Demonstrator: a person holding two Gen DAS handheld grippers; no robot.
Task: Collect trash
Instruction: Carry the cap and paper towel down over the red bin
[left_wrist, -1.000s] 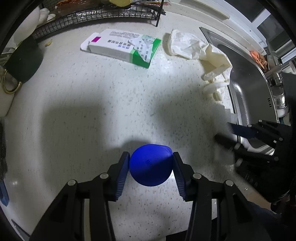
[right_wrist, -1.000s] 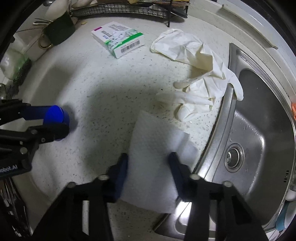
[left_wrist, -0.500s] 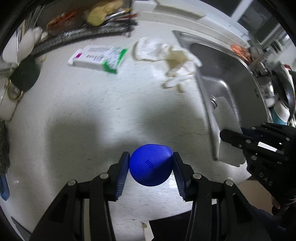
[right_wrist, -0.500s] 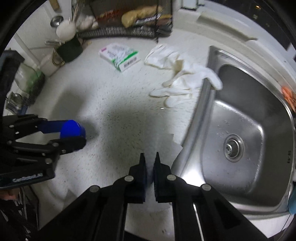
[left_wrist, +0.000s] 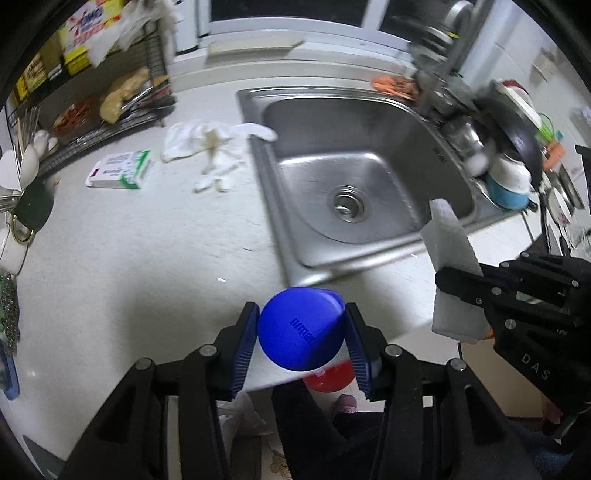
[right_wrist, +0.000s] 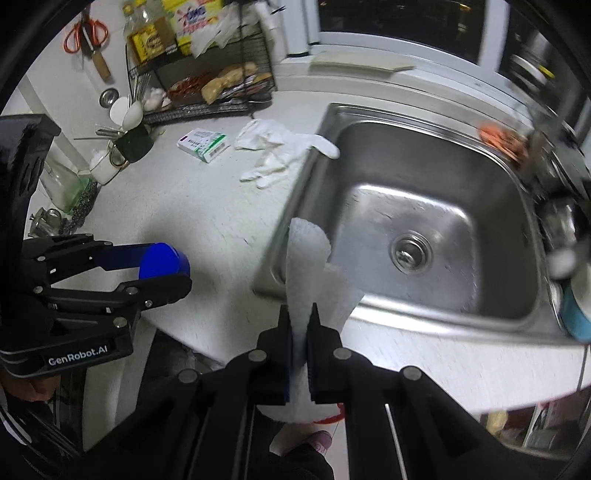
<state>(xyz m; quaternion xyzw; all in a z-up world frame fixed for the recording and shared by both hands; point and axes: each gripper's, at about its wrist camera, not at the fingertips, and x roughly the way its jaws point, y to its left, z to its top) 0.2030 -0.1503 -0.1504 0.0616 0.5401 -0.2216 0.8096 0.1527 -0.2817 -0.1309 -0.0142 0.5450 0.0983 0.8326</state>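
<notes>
My left gripper (left_wrist: 301, 330) is shut on a blue plastic cup (left_wrist: 301, 328), held bottom toward the camera above the counter's front edge. The same cup (right_wrist: 162, 260) and left gripper (right_wrist: 173, 271) show at the left of the right wrist view. My right gripper (right_wrist: 299, 319) is shut on a white paper towel (right_wrist: 308, 258), which hangs lifted over the sink's near rim. From the left wrist view that towel (left_wrist: 448, 254) stands pinched in the right gripper (left_wrist: 448, 286). White rubber gloves (left_wrist: 212, 147) and a white-green carton (left_wrist: 120, 170) lie on the counter.
A steel sink (left_wrist: 364, 177) fills the middle right, with dishes (left_wrist: 509, 173) stacked beyond it. A wire rack (right_wrist: 207, 85) with food stands at the back left beside a dark utensil mug (right_wrist: 133, 142). A red bin (left_wrist: 328, 376) sits on the floor below the counter edge.
The right gripper closed on the paper towel and lifted it off the counter. Both grippers rose and drew back toward the counter's front edge, the blue cup staying gripped in the left.
</notes>
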